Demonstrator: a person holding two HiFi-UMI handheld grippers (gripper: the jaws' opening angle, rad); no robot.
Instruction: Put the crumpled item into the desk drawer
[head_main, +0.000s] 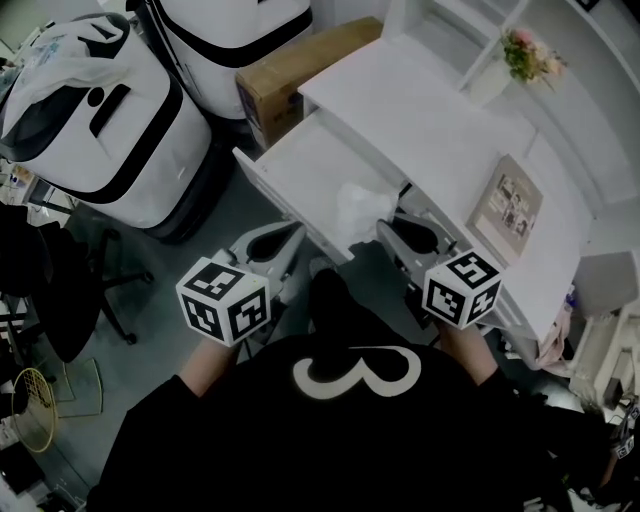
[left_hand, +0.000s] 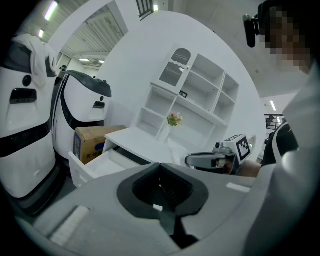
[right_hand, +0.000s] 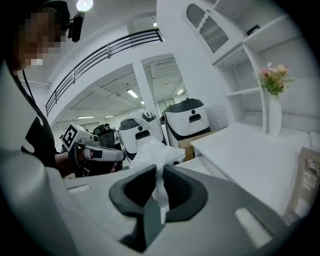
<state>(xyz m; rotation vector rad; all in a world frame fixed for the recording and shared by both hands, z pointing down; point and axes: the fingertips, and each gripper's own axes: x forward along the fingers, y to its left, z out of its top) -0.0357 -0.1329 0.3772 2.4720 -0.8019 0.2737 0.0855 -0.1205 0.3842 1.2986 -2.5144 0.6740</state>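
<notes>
While the crumpled white tissue (head_main: 358, 205) is pinched between the closed jaws of the right gripper (head_main: 405, 235), it hangs at the near right end of the open desk drawer (head_main: 300, 160), close to the desk top (head_main: 420, 110). From where I stand, I'd carry it on over the drawer's bare floor and dip below the walls before letting go. Something this light may cling to a pad, so I'd open wide and draw back slowly. The left gripper (head_main: 270, 245), jaws together and empty, sits by the drawer front; I'd keep it clear.
</notes>
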